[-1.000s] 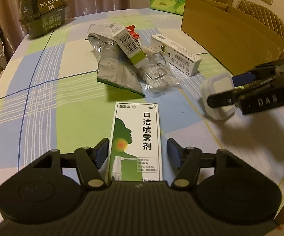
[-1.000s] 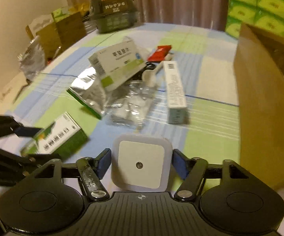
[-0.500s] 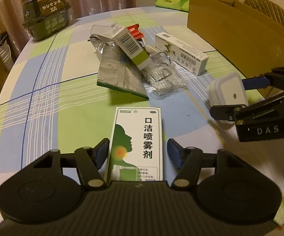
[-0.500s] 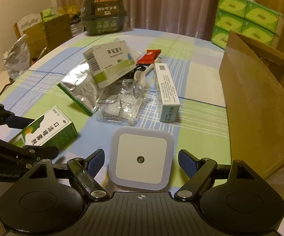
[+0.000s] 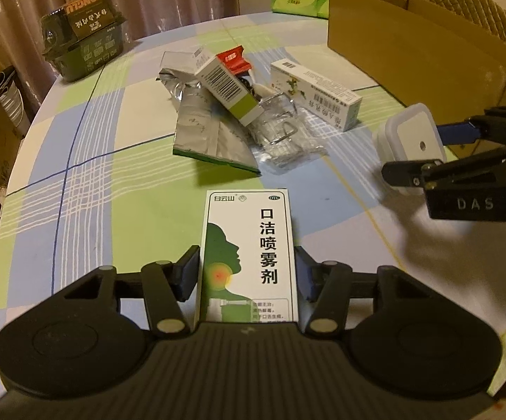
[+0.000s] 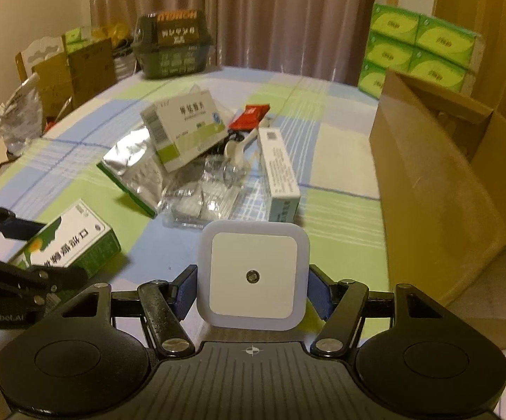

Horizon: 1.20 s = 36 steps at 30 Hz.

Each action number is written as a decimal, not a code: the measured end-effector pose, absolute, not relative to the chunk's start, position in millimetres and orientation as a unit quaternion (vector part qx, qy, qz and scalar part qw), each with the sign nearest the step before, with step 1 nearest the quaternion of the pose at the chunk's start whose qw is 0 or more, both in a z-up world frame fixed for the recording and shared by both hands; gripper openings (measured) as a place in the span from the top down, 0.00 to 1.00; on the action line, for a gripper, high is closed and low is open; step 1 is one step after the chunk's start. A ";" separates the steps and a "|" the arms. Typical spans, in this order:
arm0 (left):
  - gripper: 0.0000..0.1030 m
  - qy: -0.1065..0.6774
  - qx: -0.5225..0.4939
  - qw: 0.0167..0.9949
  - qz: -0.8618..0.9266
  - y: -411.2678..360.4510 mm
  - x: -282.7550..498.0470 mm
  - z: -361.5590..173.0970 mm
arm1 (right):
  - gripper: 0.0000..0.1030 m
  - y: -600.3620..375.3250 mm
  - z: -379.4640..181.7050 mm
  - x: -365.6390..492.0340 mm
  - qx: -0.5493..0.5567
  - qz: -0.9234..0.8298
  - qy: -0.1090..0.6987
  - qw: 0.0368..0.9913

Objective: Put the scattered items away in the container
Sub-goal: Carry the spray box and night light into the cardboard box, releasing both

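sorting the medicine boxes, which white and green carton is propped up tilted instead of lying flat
The barcoded white and green carton leaning on the silver foil pouch; the other two lie flat.

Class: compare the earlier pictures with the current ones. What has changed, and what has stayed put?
Both grippers have just been closing: the left gripper onto the green-and-white spray box, the right gripper onto the white night light. The pile of packets and cardboard box are unmoved.

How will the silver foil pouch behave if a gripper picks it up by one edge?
The silver foil pouch looks creased and thin, so it would probably flop. A white-green medicine box leans on it and may slide off. Its glossy surface could be slippery.
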<state>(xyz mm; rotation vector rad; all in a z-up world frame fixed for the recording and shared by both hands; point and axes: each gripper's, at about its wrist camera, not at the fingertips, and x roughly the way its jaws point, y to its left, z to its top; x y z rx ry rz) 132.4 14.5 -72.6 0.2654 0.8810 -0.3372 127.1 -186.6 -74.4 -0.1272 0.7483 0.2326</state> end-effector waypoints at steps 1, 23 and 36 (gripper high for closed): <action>0.51 0.423 0.125 0.883 -0.162 13.8 131.0 -70.2 | 0.40 -188.1 -70.4 124.9 -0.060 0.112 0.360 0.924; 0.51 0.321 0.128 0.899 -0.269 -118.0 124.3 51.7 | 0.40 -317.1 65.2 97.6 -0.018 0.007 0.229 0.973; 0.51 0.312 0.059 0.891 -0.325 -217.0 160.3 62.8 | 0.40 -405.8 47.0 110.2 0.028 -0.030 0.255 0.966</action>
